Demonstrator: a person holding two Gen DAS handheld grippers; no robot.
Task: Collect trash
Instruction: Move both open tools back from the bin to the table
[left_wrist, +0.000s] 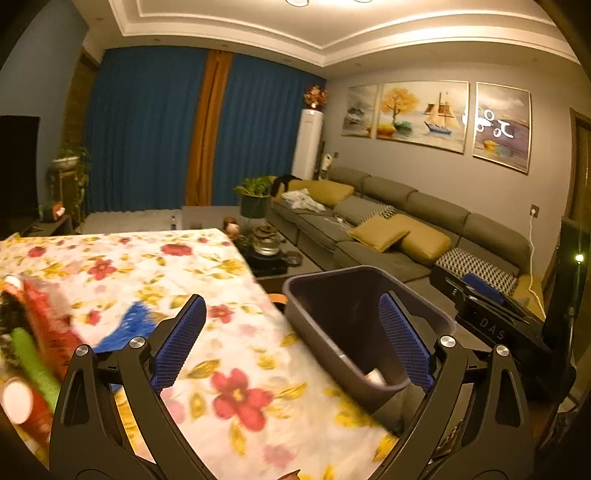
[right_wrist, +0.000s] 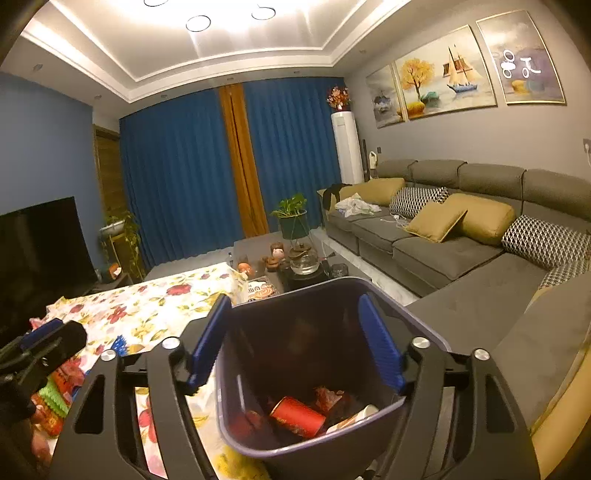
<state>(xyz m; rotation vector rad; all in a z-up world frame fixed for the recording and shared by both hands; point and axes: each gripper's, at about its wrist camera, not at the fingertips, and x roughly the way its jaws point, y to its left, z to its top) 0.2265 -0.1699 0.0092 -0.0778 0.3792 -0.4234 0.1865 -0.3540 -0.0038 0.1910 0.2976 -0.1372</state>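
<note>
A dark purple trash bin (right_wrist: 258, 439) stands beside the floral-clothed table (left_wrist: 229, 295). In the right wrist view it holds a red can (right_wrist: 297, 415), a red wrapper (right_wrist: 328, 400) and a white cup (right_wrist: 354, 417). My right gripper (right_wrist: 295, 343) is open and empty, right above the bin's mouth. My left gripper (left_wrist: 291, 343) is open and empty over the table's right edge, with the bin (left_wrist: 317, 332) ahead of it. Blurred trash lies at the table's left: red packets (left_wrist: 48, 317), a green tube (left_wrist: 33, 365), a blue wrapper (left_wrist: 125, 328). The left gripper also shows in the right wrist view (right_wrist: 48, 343).
A grey sofa (right_wrist: 461, 251) with yellow cushions runs along the right wall. A low coffee table (right_wrist: 280, 266) with a teapot and a potted plant stands beyond the table. A dark case (left_wrist: 491, 321) sits right of the bin. A TV (right_wrist: 40, 247) is at the left.
</note>
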